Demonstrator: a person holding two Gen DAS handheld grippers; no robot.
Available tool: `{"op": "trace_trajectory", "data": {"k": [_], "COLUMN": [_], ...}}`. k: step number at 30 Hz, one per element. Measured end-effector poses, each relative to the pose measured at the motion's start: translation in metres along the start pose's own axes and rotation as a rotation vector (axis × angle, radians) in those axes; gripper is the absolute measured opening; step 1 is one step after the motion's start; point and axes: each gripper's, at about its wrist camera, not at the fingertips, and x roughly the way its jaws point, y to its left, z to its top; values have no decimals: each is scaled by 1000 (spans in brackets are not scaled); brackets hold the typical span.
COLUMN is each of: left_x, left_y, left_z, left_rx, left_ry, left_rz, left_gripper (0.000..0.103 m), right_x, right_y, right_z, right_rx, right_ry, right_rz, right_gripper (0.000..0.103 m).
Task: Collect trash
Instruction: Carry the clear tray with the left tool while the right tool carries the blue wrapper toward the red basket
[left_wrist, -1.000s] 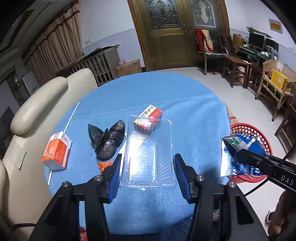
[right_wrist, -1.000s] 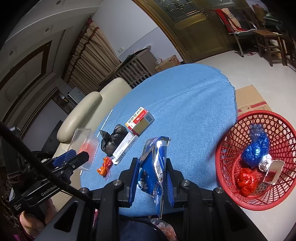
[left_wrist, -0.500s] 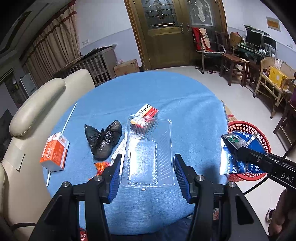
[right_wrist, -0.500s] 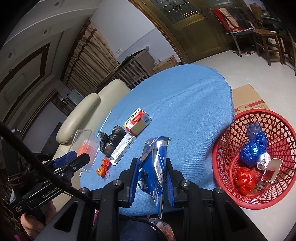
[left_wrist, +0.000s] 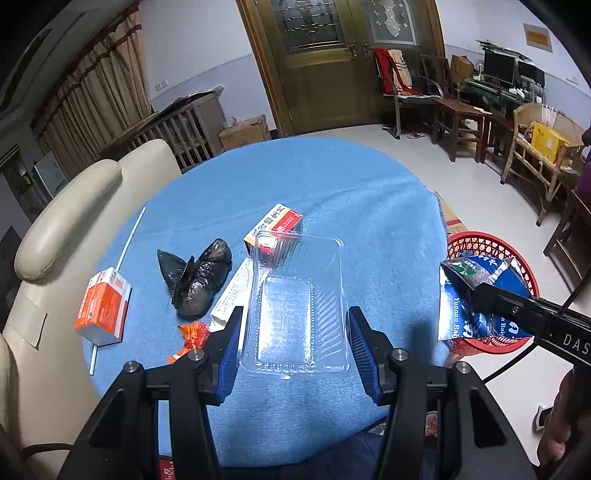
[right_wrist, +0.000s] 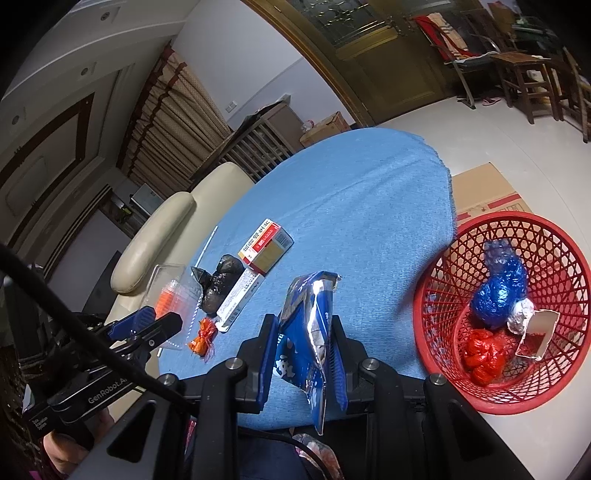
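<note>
My left gripper (left_wrist: 295, 332) is shut on a clear plastic tray (left_wrist: 295, 295), gripped by its two long sides and held above the blue table (left_wrist: 332, 184). My right gripper (right_wrist: 303, 332) is shut on a blue foil snack bag (right_wrist: 306, 325), which hangs near the table's right edge beside the red basket (right_wrist: 436, 295). The basket stands on the floor and holds blue, red and silver wads. A black bag (left_wrist: 199, 280), a red and yellow box (left_wrist: 277, 225), a long white box (left_wrist: 231, 299), an orange wrapper (left_wrist: 192, 332) and an orange carton (left_wrist: 103, 306) lie on the table.
A white straw (left_wrist: 129, 236) lies by the table's left edge, next to a cream armchair (left_wrist: 66, 206). Flat cardboard (right_wrist: 484, 188) lies on the floor behind the basket. Wooden chairs and a door stand at the far side of the room.
</note>
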Motion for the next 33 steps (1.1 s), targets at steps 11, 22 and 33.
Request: {"op": "trace_trajectory", "data": {"k": [11, 22, 33], "left_x": [2, 5, 6], "left_y": [-14, -34, -52], "left_z": [3, 8, 11], "left_rx": [41, 95, 142], "left_ry": [2, -1, -1], "left_rz": [-7, -16, -28], "left_gripper": [56, 56, 56], "right_x": [-9, -17, -24], "right_y": [-16, -34, -50], "right_z": [1, 2, 1], "right_rx": [41, 83, 128], "right_ry": [-17, -33, -43], "right_rz": [-3, -19, -29], "right_gripper": [29, 29, 29]}}
